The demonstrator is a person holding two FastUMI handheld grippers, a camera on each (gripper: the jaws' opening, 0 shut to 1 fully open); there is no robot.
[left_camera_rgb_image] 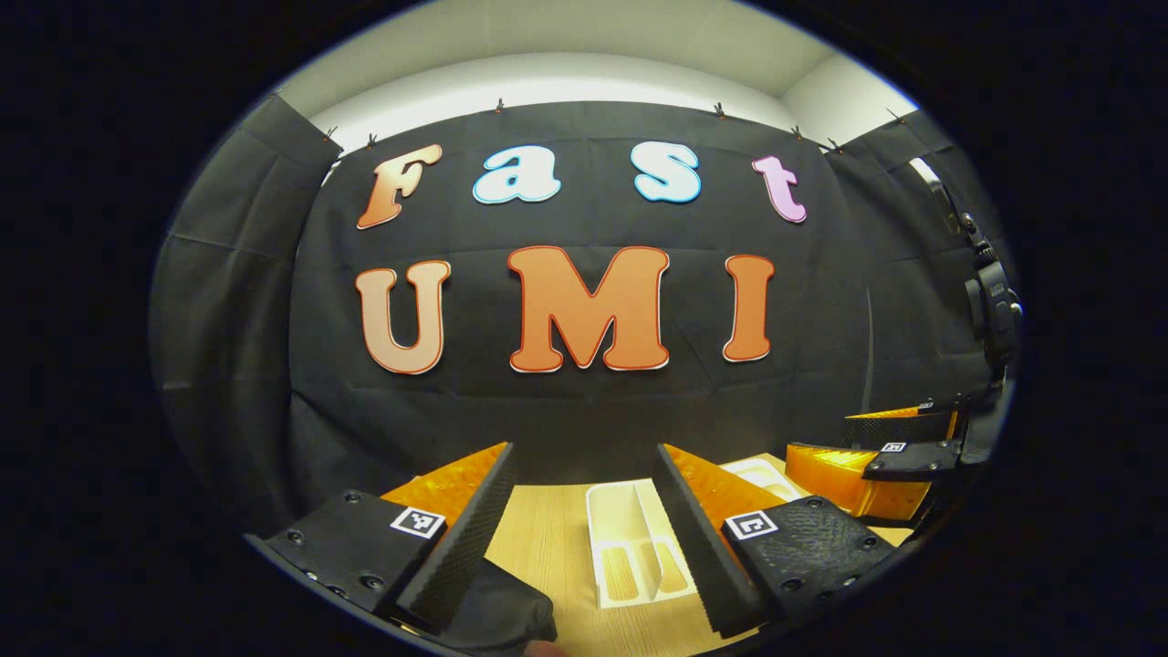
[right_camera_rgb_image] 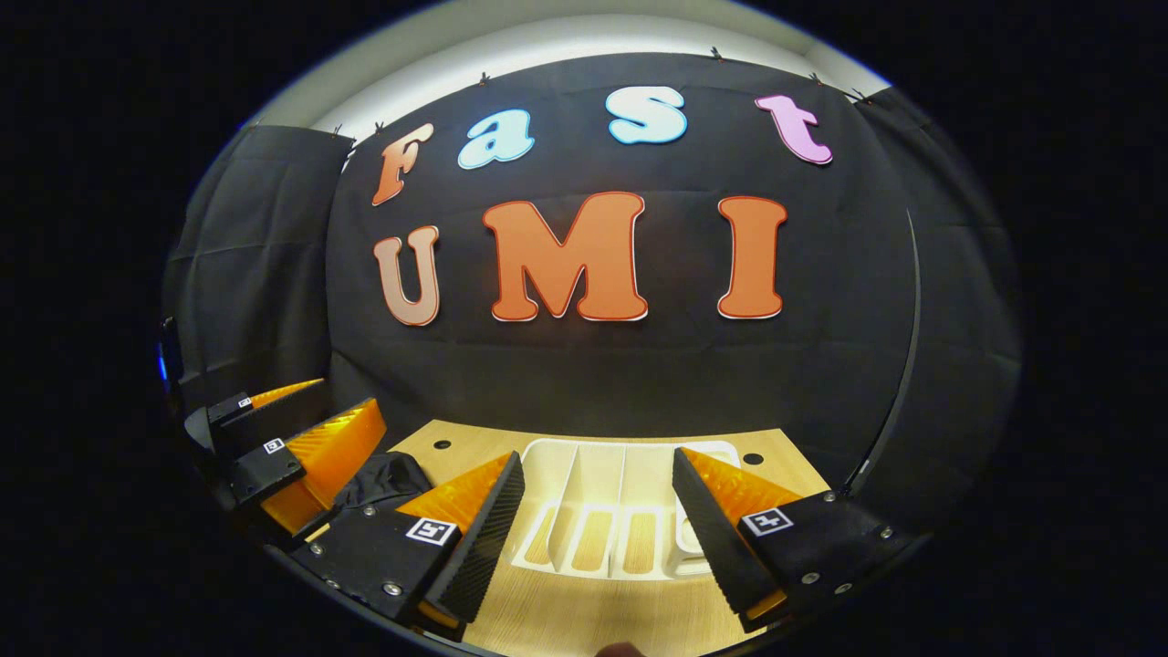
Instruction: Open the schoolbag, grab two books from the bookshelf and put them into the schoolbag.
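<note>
Left gripper view: left gripper fingers spread, holding nothing; white bookshelf on the wooden worktop between them, black schoolbag beside the left finger. Right gripper view: right gripper fingers spread, empty; bookshelf between them, schoolbag just beyond the left finger.

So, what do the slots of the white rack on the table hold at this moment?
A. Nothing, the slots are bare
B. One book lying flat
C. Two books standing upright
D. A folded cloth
A: in the right gripper view the white rack shows bare dividers, with the wooden table visible through its base openings, and the right gripper in front of it is open and holds nothing.
</note>
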